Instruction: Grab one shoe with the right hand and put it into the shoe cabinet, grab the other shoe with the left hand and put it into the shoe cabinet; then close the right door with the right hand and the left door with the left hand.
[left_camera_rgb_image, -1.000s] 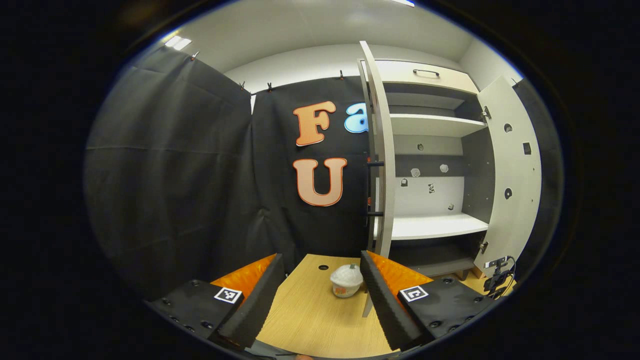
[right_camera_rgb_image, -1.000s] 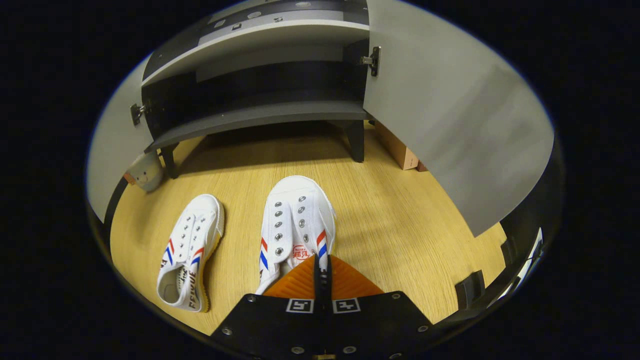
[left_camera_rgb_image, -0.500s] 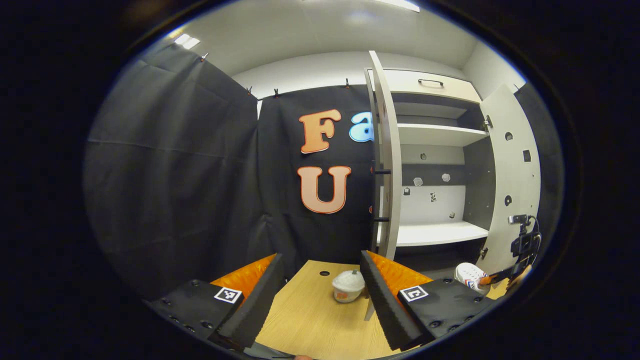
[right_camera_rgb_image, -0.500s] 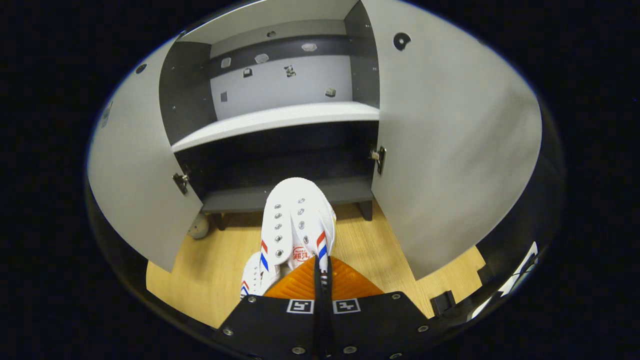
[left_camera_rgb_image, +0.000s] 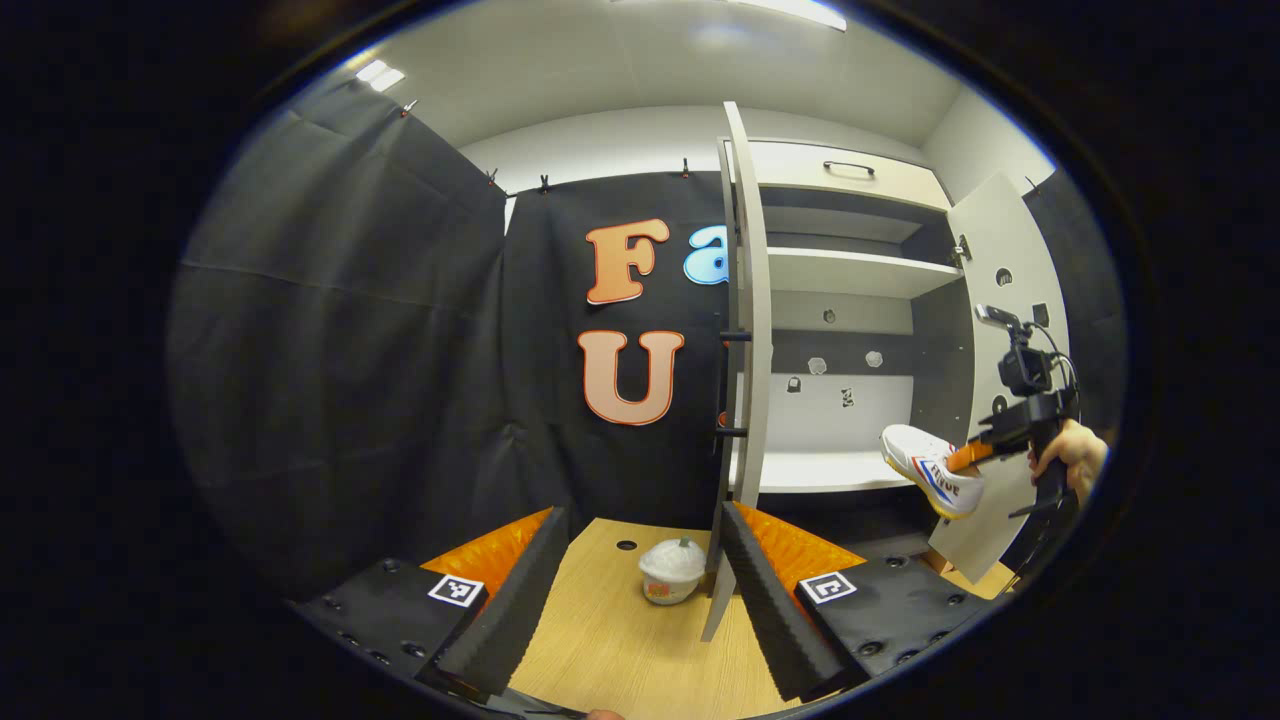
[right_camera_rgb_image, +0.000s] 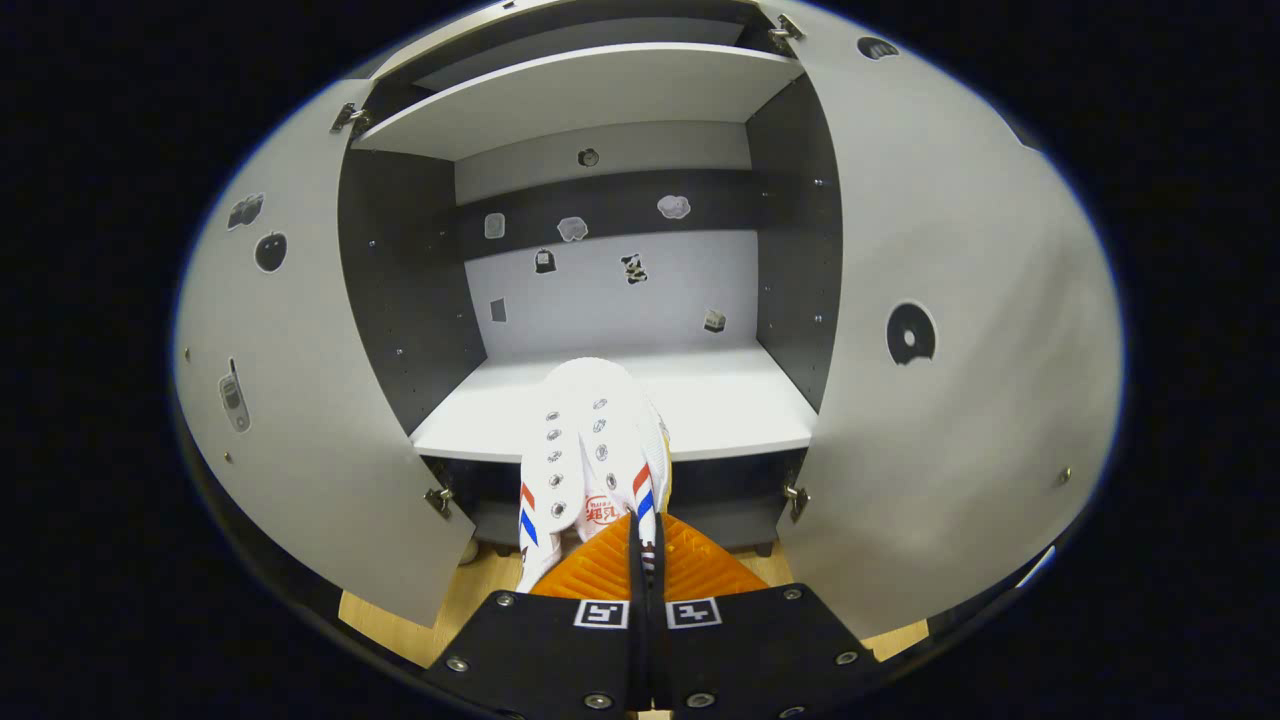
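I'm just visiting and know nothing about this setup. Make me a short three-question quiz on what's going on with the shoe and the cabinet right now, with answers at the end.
1. True or false: the grey shoe cabinet's left door and right door both stand open.
2. The white canvas shoe with red and blue stripes is: A) on the wooden floor, B) held up in front of the white middle shelf, C) resting on the top shelf.
3. Fill in: the left hand-held gripper is ___, holding nothing.

Key
1. True.
2. B; the right hand-held gripper is shut on its heel end.
3. Open.
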